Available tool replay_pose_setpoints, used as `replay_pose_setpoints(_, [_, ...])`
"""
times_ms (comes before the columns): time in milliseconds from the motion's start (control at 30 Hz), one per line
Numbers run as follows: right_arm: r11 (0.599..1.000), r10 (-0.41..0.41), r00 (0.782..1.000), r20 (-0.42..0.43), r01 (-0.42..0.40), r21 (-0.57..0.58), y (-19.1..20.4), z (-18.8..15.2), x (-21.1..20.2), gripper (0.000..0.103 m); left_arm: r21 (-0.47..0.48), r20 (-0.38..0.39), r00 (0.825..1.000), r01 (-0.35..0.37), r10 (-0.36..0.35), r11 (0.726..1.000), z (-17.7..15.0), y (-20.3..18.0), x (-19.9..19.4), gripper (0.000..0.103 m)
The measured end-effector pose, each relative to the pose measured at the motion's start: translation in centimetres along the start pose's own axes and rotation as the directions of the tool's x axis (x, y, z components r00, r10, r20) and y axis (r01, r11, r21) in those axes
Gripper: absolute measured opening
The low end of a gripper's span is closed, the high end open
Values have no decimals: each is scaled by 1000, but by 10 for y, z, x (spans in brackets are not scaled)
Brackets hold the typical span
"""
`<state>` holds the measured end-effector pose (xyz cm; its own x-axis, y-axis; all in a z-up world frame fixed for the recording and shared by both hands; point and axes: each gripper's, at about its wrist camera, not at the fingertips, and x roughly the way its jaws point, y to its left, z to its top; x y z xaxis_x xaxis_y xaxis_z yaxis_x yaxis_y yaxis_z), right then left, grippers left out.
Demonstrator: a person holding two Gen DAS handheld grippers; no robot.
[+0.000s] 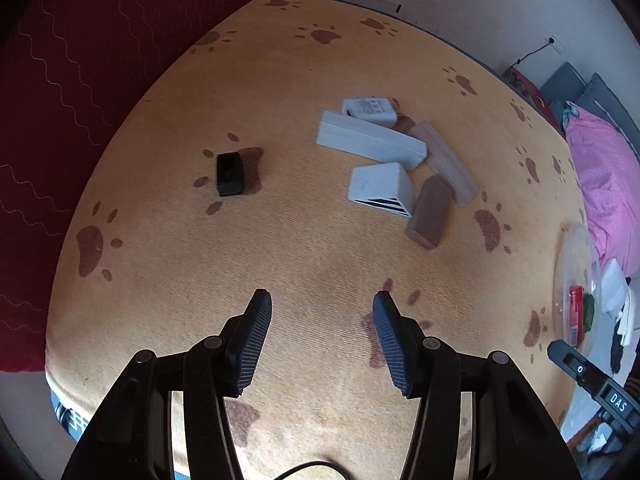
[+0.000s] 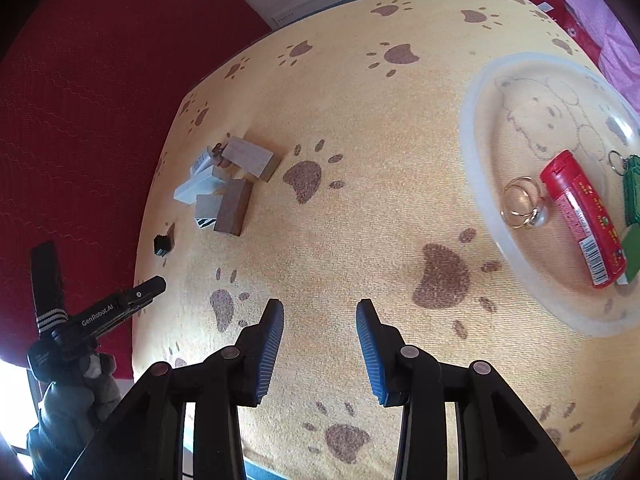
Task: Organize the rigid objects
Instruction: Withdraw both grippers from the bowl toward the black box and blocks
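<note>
In the left wrist view my left gripper [image 1: 322, 308] is open and empty above the yellow paw-print cloth. Ahead lies a small black box [image 1: 229, 173]. To its right is a cluster: a long white box [image 1: 370, 140], a white charger [image 1: 370, 111], a white striped box [image 1: 380, 189], a dark wooden block [image 1: 430, 212] and a pale wooden block [image 1: 444, 160]. In the right wrist view my right gripper [image 2: 320, 316] is open and empty. The cluster [image 2: 230, 184] lies far left. A clear round tray [image 2: 476, 152] at right holds a red tube [image 2: 582, 216], rings [image 2: 522, 202] and a green tag [image 2: 632, 188].
The table [image 1: 280, 80] is covered with the paw-print cloth. A red wall hanging [image 1: 60, 100] is at left and pink bedding [image 1: 604, 184] at right. The tray [image 1: 576, 248] sits near the table's right edge. The left gripper's body [image 2: 108, 312] shows at the right view's left.
</note>
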<state>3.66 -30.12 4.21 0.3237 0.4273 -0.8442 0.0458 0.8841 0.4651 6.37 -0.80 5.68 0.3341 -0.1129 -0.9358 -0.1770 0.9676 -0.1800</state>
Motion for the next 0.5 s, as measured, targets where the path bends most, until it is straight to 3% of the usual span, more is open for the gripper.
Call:
replay_pose_setpoints(267, [1000, -19, 1000, -15, 19, -11, 20, 0, 15, 41, -55, 11, 1000, -21, 21, 998, 27, 42, 5, 54])
replay_pose_setpoints(500, [999, -49, 999, -17, 49, -8, 28, -1, 22, 41, -32, 17, 1000, -15, 15, 999, 47, 55, 18, 53])
